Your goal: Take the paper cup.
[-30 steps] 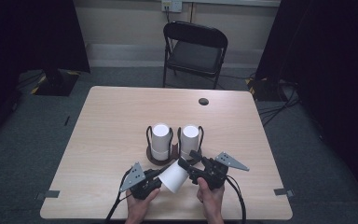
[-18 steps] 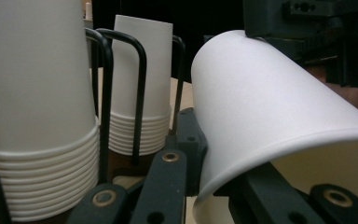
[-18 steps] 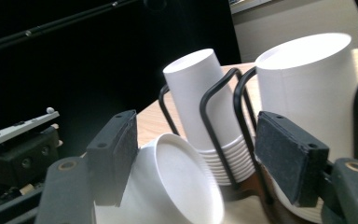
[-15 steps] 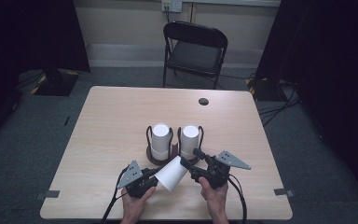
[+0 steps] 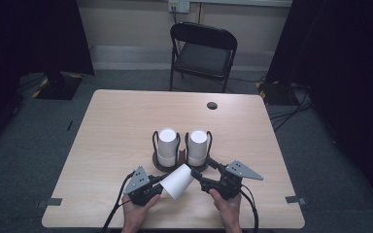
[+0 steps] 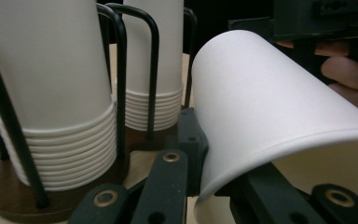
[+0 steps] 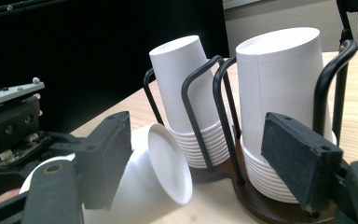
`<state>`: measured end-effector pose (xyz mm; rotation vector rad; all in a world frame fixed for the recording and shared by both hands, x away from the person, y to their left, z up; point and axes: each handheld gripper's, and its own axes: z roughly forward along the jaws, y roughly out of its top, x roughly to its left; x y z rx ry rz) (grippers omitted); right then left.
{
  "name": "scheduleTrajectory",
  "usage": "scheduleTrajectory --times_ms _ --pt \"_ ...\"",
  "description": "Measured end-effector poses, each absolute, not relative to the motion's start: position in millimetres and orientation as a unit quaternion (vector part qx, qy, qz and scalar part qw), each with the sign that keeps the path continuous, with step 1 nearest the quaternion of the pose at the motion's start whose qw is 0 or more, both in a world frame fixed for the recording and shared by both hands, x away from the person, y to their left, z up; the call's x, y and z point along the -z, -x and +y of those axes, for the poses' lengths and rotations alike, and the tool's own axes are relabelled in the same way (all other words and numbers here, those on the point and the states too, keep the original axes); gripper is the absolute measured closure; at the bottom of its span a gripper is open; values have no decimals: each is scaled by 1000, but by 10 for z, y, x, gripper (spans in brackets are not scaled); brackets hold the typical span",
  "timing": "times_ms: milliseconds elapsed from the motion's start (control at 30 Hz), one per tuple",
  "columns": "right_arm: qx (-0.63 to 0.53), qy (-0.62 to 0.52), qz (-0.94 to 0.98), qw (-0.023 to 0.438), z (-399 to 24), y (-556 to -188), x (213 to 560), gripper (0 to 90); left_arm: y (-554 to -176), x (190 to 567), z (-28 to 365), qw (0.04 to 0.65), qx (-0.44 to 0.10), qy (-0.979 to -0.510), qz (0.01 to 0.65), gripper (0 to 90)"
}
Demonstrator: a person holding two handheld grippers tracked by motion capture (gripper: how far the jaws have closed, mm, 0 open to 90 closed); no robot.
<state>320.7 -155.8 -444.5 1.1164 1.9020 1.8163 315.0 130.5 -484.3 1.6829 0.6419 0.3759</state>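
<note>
Left gripper (image 5: 159,183) clamped on rim of loose paper cup (image 5: 178,181), lying tilted just near of cup holder (image 5: 161,166). Right gripper (image 5: 205,170) jaws apart, empty, beside holder's right stack (image 5: 197,146).

The cups (image 5: 167,141) are plain white, stacked in a black wire rack (image 7: 200,100) on a dark brown base (image 6: 2,196). The table (image 5: 116,126) is pale wood-grain, the chair (image 5: 203,51) black, the floor (image 5: 34,131) grey. The grippers (image 5: 161,180) are black with grey plates (image 5: 137,178).

Even overhead light on a pale table (image 5: 116,126), dim dark surroundings — soft focus, near jaws blurred, faint shadows.
</note>
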Motion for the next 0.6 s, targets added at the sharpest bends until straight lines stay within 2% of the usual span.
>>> scheduleTrajectory --times_ms 133,400,600 --pt "-626 -383 663 148 -1586 -3176 4450 214 -3160 4823 1323 599 -165 -733 277 867" --pt "-618 -381 667 163 -1613 -3115 4496 216 -3184 4768 1348 581 -152 -749 282 868" --pt "-622 -365 674 156 -1612 -3079 4534 149 -3210 4741 1367 569 -146 -758 282 867"
